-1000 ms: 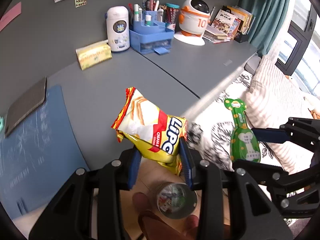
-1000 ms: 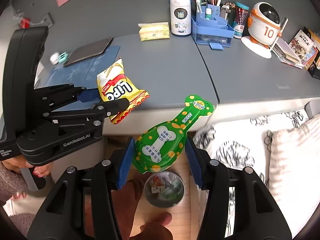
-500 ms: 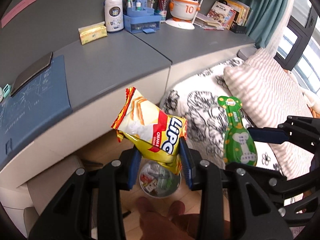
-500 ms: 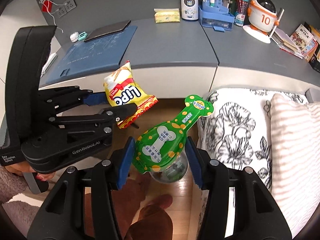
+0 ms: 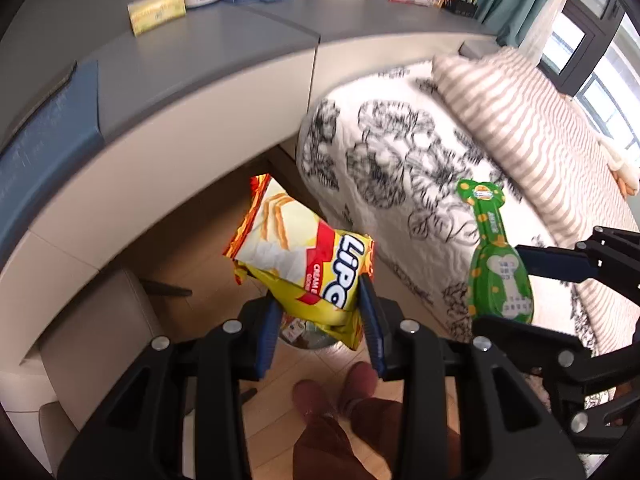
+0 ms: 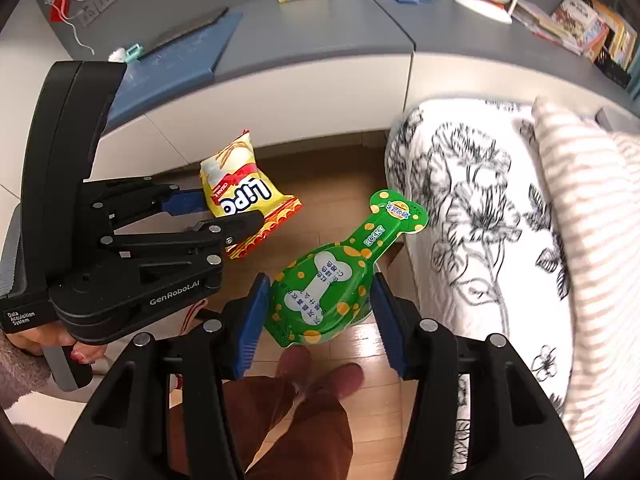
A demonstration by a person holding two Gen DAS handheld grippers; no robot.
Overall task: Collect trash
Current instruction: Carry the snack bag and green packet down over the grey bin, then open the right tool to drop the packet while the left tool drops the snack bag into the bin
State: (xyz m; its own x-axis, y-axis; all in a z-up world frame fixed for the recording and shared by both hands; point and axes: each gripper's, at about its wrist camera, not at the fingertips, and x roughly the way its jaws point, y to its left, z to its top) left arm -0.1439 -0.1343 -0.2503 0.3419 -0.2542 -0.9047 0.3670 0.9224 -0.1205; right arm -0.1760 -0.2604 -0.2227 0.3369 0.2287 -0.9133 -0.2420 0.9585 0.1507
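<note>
My left gripper (image 5: 320, 320) is shut on a yellow and red Lipo snack bag (image 5: 304, 260), which sticks up from between the blue pads. The same bag (image 6: 240, 200) and left gripper (image 6: 208, 216) show at the left of the right wrist view. My right gripper (image 6: 318, 312) is shut on a green bone-shaped package (image 6: 332, 284) with yellow dots; that package (image 5: 498, 276) appears at the right of the left wrist view. Under the snack bag a small round bin (image 5: 304, 334) with trash inside stands on the wooden floor, mostly hidden. In the right wrist view the green package hides the bin.
A grey desk (image 6: 320, 40) with a blue mat (image 6: 176, 60), tissue pack, organiser and books runs across the back. A bed with a floral cover (image 6: 480, 220) and striped pillow (image 5: 540, 128) lies at the right. A person's feet (image 5: 336, 392) stand on the floor below.
Both grippers have moved away from the desk and lower, toward the floor, each keeping its package. The desk edge has slid up in both views and the bin is now mostly hidden behind the packages.
</note>
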